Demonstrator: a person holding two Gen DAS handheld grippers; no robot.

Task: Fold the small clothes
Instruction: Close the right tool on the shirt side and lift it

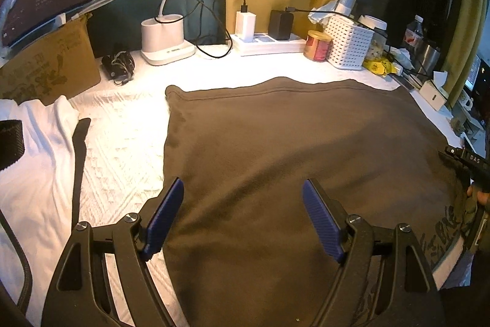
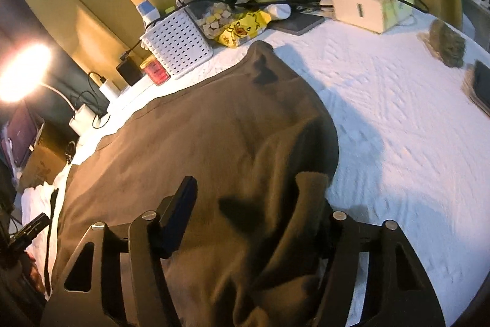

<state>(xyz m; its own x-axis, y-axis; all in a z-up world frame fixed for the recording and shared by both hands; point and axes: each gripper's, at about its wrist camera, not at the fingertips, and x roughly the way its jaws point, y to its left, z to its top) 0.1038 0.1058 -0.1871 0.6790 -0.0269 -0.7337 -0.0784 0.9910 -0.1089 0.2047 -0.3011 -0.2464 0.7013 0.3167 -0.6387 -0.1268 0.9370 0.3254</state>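
An olive-brown garment (image 1: 275,143) lies spread flat on the white textured cover (image 1: 122,137). My left gripper (image 1: 243,186) hovers open over the garment's near left part, with nothing between its blue pads (image 1: 167,216). In the right wrist view the garment's right side (image 2: 245,143) is bunched up into a raised fold. My right gripper (image 2: 252,184) stands wide around that fold. Its left finger (image 2: 180,213) is clear of the cloth, and its right finger is hidden behind the fold. The right gripper's body (image 1: 473,167) and a hand show at the garment's right edge.
A white garment (image 1: 39,161) lies at the left. Along the back stand a cardboard box (image 1: 52,66), a lamp base (image 1: 163,40), a power strip (image 1: 269,43), a red tin (image 1: 317,46) and a white basket (image 1: 349,46). A tissue box (image 2: 370,5) and a phone (image 2: 482,85) sit at the right.
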